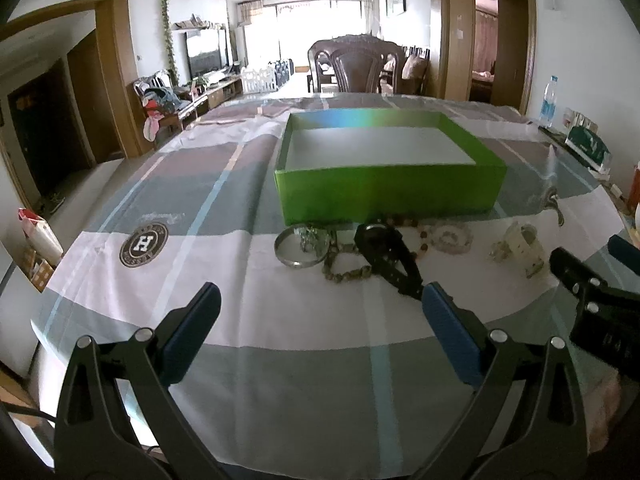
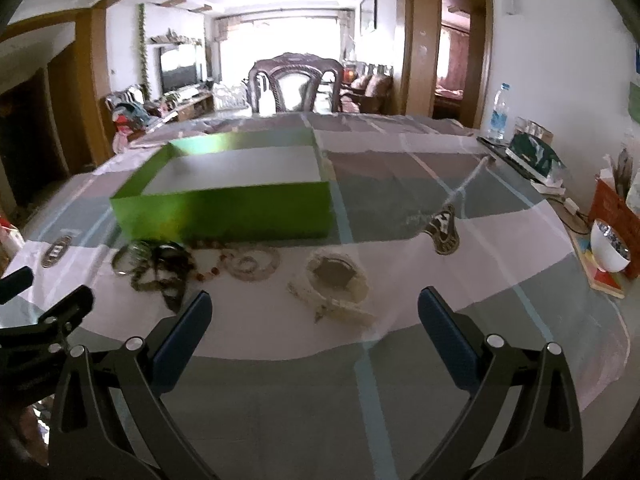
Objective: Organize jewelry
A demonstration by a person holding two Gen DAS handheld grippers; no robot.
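Observation:
An empty green box (image 1: 390, 190) stands on the checked tablecloth; it also shows in the right wrist view (image 2: 224, 210). A row of jewelry lies in front of it: a silver bangle (image 1: 298, 248), a black watch (image 1: 390, 256), a bead bracelet (image 1: 348, 274), a clear bracelet (image 1: 452, 238) and a pale bracelet heap (image 1: 520, 250). In the right wrist view the pale heap (image 2: 334, 286) lies just ahead of my right gripper (image 2: 314, 312), which is open and empty. My left gripper (image 1: 320, 304) is open and empty, short of the watch.
A wooden chair (image 1: 356, 66) stands at the table's far side. A water bottle (image 2: 499, 112), a green tissue box (image 2: 534, 156), a white bowl (image 2: 608, 246) and a red holder (image 2: 612, 204) line the right edge. The right gripper's finger shows in the left wrist view (image 1: 576, 276).

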